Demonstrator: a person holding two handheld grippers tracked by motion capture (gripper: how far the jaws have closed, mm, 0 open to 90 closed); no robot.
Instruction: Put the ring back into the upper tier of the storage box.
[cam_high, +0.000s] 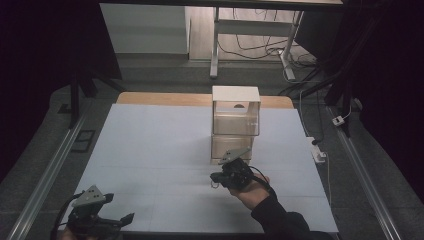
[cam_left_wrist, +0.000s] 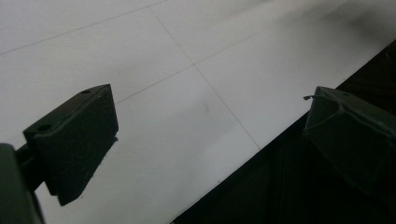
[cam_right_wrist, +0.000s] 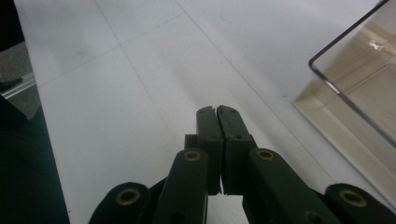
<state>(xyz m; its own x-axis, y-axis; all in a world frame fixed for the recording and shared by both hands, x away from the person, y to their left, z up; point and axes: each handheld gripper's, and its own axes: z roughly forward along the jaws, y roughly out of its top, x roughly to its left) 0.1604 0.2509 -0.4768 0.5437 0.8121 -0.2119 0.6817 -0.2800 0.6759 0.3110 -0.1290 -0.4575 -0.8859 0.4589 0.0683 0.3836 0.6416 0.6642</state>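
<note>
- The right gripper (cam_high: 216, 178) is held just in front of the stacked clear boxes (cam_high: 235, 125), on the person's side of them; its jaws are pressed flat together with nothing between them, as seen in the right gripper view (cam_right_wrist: 218, 111).
- From that gripper the boxes lie ahead and slightly to the right in the high view; in the right gripper view the lower box (cam_right_wrist: 348, 126) is seen at the right edge, just beside the closed tips but apart from them.
- The left gripper (cam_high: 117, 220) is kept at the table's near left corner, well apart from the boxes; its jaws stand wide apart and empty (cam_left_wrist: 210, 116); the right hand is plainly the nearer one.
- The stack is made of two transparent, cube-like boxes set one on the other, upright, its long axis vertical; a white lid (cam_high: 235, 93) covers the upper box, and a small dark half-round notch is visible near its top front.
- The boxes stand on the white table sheet (cam_high: 150, 150), right of its middle; their insides look empty, though this cannot be told for certain.
</note>
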